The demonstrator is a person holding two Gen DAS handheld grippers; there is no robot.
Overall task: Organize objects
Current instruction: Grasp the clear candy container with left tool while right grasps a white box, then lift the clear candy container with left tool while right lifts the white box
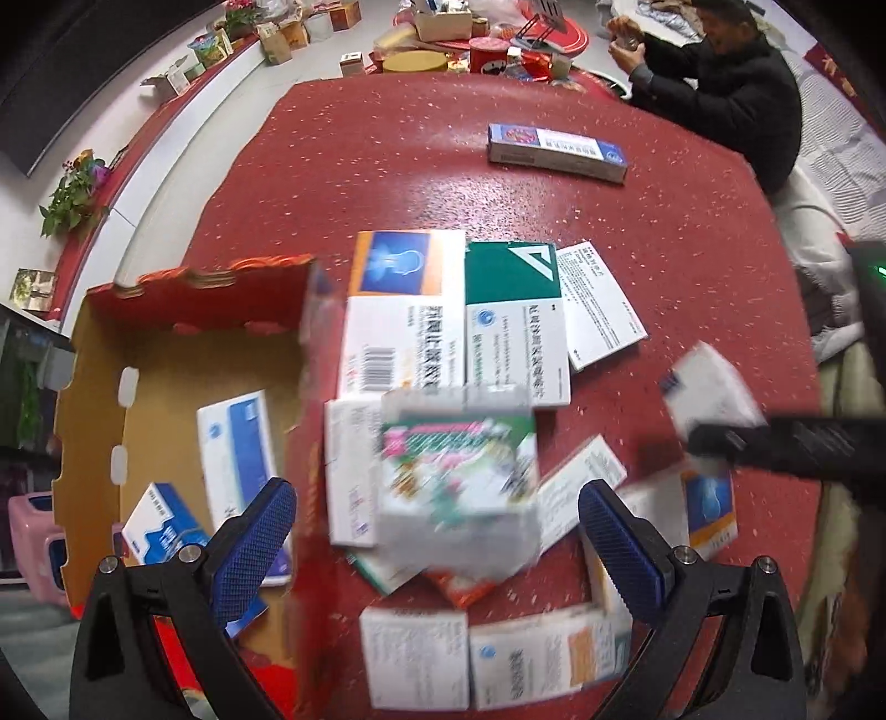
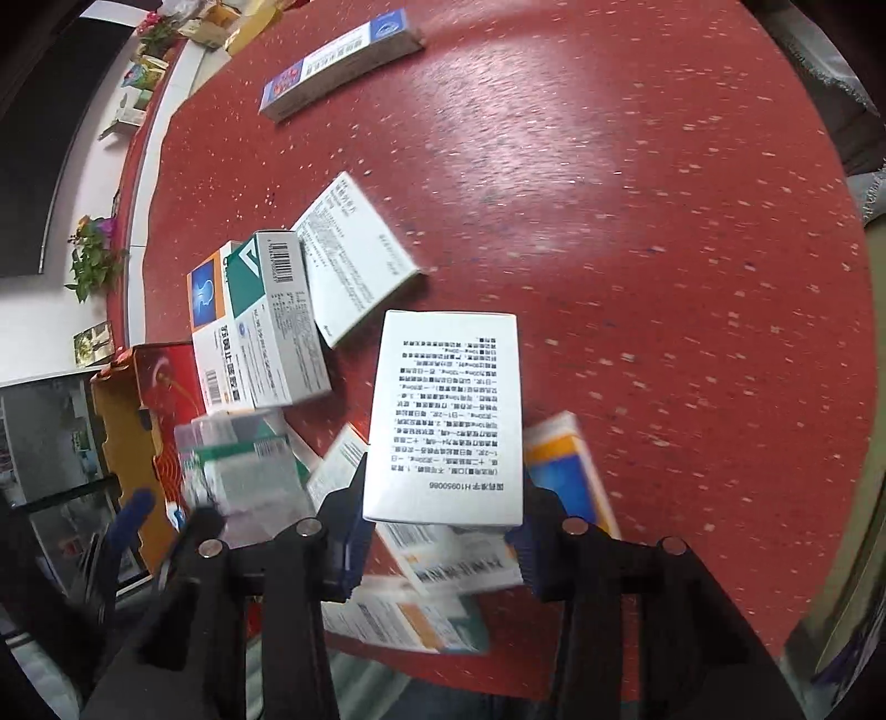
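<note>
Several medicine boxes lie in a heap on a red speckled table [image 1: 554,183]. My left gripper [image 1: 437,531] is open; a blurred green-and-pink box [image 1: 459,476] is between its fingers, untouched by them. A red and gold cardboard box [image 1: 99,387] at the left holds two blue-and-white boxes [image 1: 238,443]. My right gripper [image 2: 440,531] is shut on a white box with black print [image 2: 446,415] and holds it above the heap; it shows blurred in the left wrist view [image 1: 709,393]. A long blue-and-white box [image 1: 556,150] lies apart at the far side.
A person in a dark jacket [image 1: 736,83] sits at the far right of the table. Cartons, a red tin and clutter [image 1: 487,52] stand beyond the far edge. Potted plants [image 1: 75,194] sit on a ledge at the left.
</note>
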